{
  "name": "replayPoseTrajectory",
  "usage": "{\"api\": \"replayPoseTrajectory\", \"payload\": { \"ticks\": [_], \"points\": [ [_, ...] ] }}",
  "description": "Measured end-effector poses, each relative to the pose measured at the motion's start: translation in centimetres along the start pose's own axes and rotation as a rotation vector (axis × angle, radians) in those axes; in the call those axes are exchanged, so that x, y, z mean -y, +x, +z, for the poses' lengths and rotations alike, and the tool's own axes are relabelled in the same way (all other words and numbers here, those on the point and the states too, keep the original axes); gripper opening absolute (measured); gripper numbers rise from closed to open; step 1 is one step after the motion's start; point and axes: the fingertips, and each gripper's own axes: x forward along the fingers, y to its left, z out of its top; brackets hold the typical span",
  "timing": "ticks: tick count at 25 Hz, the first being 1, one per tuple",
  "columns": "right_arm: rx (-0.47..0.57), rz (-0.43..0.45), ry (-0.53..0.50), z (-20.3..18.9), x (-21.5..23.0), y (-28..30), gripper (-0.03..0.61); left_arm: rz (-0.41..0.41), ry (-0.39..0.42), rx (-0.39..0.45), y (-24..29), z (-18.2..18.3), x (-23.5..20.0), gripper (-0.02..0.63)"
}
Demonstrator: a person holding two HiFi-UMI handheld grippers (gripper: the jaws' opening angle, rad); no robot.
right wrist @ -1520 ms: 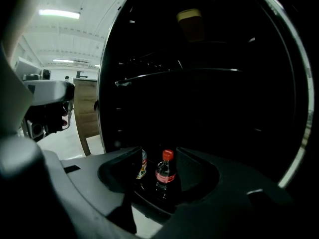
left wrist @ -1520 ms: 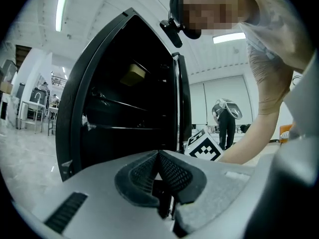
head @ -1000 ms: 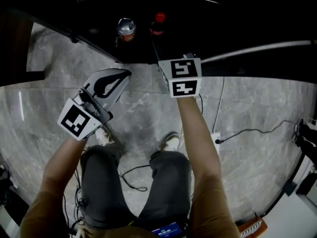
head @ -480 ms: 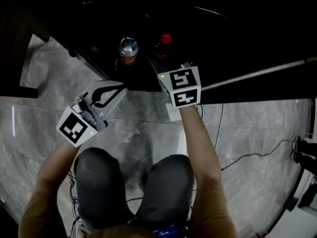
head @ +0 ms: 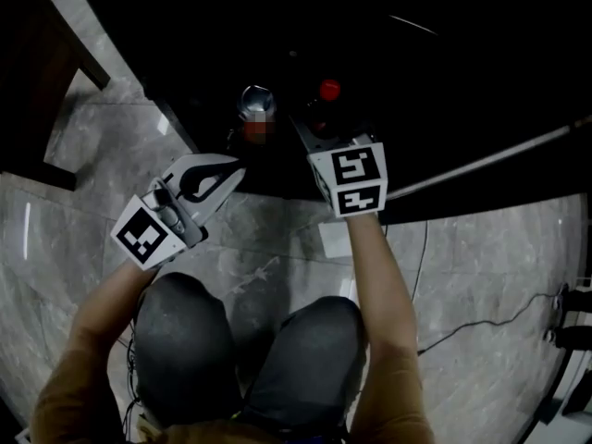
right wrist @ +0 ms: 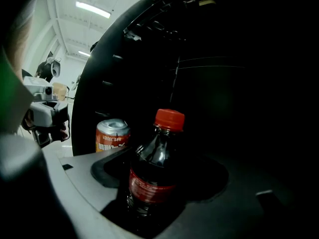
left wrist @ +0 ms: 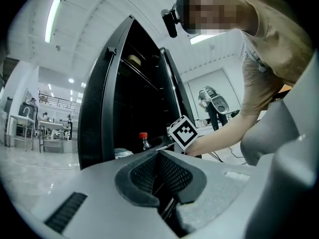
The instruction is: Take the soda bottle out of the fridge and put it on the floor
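A dark soda bottle (right wrist: 151, 176) with a red cap (head: 329, 89) stands upright on a low shelf inside the black fridge (left wrist: 99, 108). My right gripper (right wrist: 162, 172) reaches into the fridge with its jaws spread wide. The bottle stands between its pads, and I see no pad pressing on it. In the head view the right gripper (head: 314, 126) sits just below the cap. My left gripper (head: 231, 168) hovers over the floor in front of the fridge, pads together and empty. The left gripper view shows the bottle (left wrist: 143, 141) beyond its own shut gripper (left wrist: 158, 157).
An orange drink can (right wrist: 110, 136) stands just left of the bottle on the same shelf, also seen as the can (head: 256, 103) from above. Grey marble floor (head: 277, 248) lies under my knees. A black cable (head: 481, 322) runs across the floor at right. The open fridge door (left wrist: 174, 93) stands at right.
My right gripper has gone further into the fridge, up to the bottle, with its jaws wider. I have crouched lower and nearer. The left gripper has stayed by the fridge front.
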Motion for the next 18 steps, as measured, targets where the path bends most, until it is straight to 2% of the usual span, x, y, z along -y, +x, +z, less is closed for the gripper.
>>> {"api": "replayPoseTrajectory", "payload": {
  "ticks": [6,13,18],
  "points": [
    [0.027,-0.043,-0.009,-0.5,0.0,-0.9,0.311,-0.003,0.013,-0.003,-0.9,0.2,0.6,-0.006],
    [0.043,0.007,0.0,0.4,-2.3,-2.9,0.311,0.018,0.02,0.001,-2.2,0.7,0.7,-0.006],
    [0.107,0.057,-0.036,1.6,-4.7,-4.7,0.311,0.004,0.013,-0.017,-2.5,-0.6,1.6,-0.006]
  ]
}}
